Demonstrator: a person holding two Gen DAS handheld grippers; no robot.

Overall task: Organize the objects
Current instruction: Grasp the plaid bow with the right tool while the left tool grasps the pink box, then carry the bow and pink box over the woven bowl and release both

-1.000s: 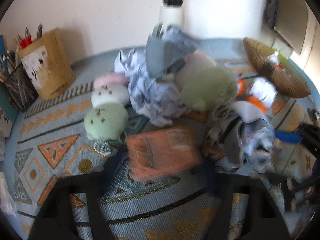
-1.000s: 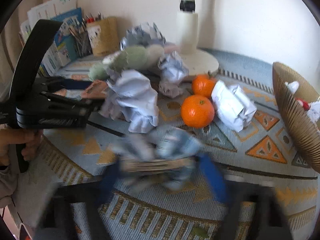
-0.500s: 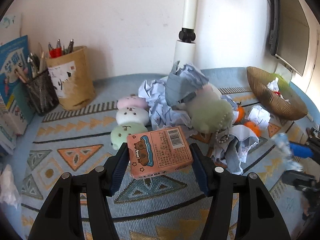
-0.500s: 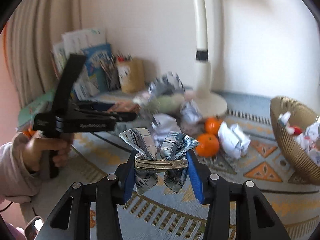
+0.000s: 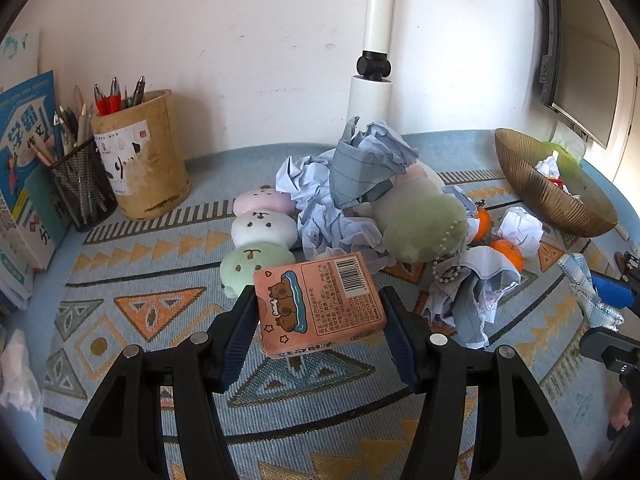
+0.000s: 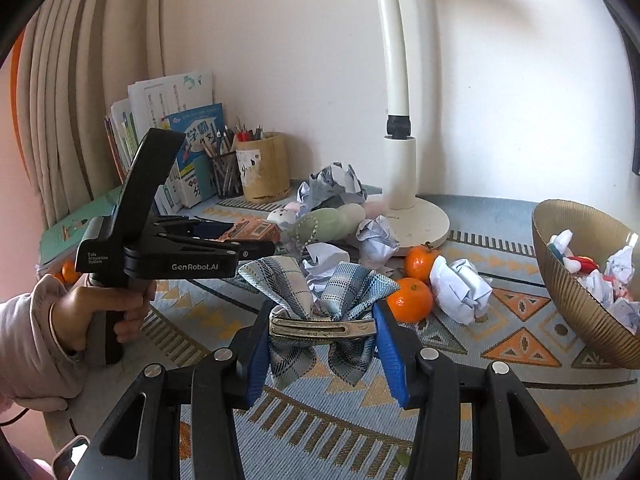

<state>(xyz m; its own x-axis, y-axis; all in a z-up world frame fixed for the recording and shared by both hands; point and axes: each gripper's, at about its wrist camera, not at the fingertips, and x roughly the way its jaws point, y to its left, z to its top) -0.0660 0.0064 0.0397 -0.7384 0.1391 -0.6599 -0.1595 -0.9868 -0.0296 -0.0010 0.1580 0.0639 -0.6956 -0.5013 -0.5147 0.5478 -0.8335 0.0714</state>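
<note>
1. Both your grippers have risen off the mat [image 5: 168, 264] since a second ago.
2. Your left gripper [image 5: 320, 318] pinches the pink box [image 5: 320, 304], held above the mat.
3. Your right gripper [image 6: 322, 340] clamps the plaid bow [image 6: 316, 292] by its clip.

Read "GenRobot.AI" and "Data Acquisition System" on left claw [image 6: 256, 249] body. Noted barcode and "Made in China" on pink box [image 5: 320, 304]; remaining box print too small.
</note>
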